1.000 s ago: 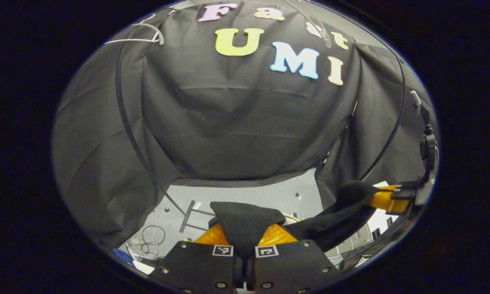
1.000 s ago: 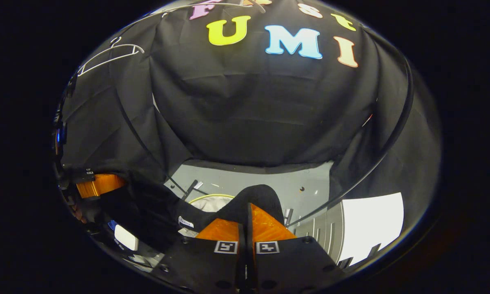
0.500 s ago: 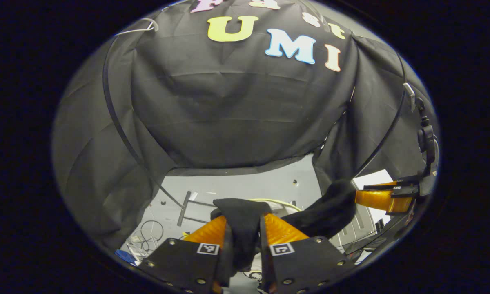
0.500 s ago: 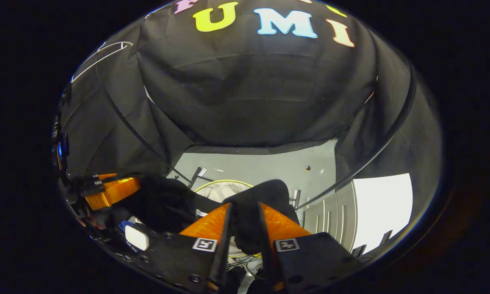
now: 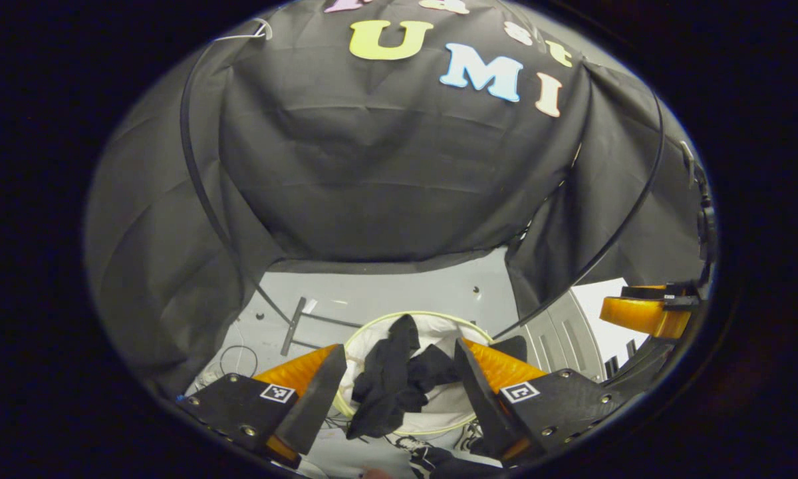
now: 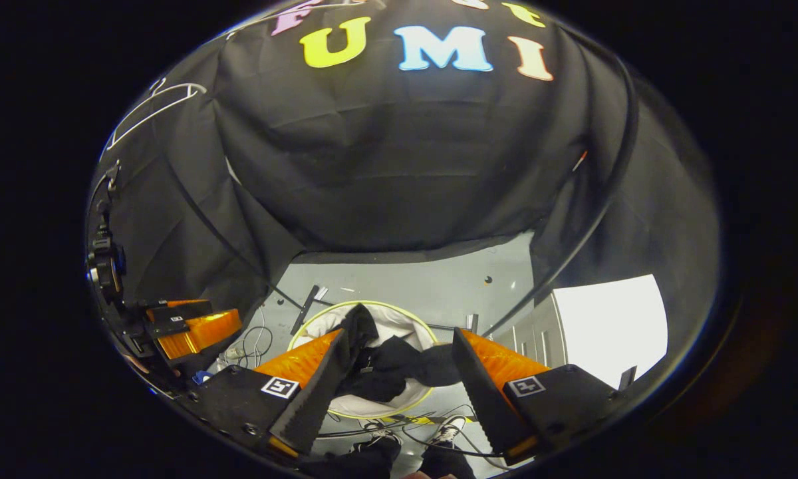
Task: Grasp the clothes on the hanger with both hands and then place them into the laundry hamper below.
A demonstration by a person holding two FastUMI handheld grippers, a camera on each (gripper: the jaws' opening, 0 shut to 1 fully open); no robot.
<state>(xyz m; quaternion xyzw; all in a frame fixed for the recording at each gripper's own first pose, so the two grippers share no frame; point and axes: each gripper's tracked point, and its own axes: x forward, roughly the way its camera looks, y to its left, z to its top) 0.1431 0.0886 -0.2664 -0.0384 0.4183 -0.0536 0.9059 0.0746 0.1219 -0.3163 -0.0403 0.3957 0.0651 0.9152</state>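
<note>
The black clothes (image 5: 389, 382) lie crumpled inside the white laundry hamper (image 5: 425, 314), which has a yellow-green rim and stands on the grey floor below. One fold drapes over the hamper's near edge. My left gripper (image 5: 399, 346) hangs open above the hamper, its fingers wide apart and holding nothing. In the right gripper view the same clothes (image 6: 386, 366) rest in the hamper (image 6: 399, 319), and my right gripper (image 6: 400, 332) is open above them. The bare white hanger (image 6: 153, 106) hangs high at the upper left.
Loose cables (image 5: 238, 359) and a metal stand foot (image 5: 294, 326) lie on the floor left of the hamper. A white cabinet (image 6: 605, 319) stands to the right. A person's shoes (image 6: 449, 429) are below the hamper. Black cloth walls the booth behind.
Both grippers were shut on the black clothes; over the last second both opened wide and the clothes dropped into the hamper.
</note>
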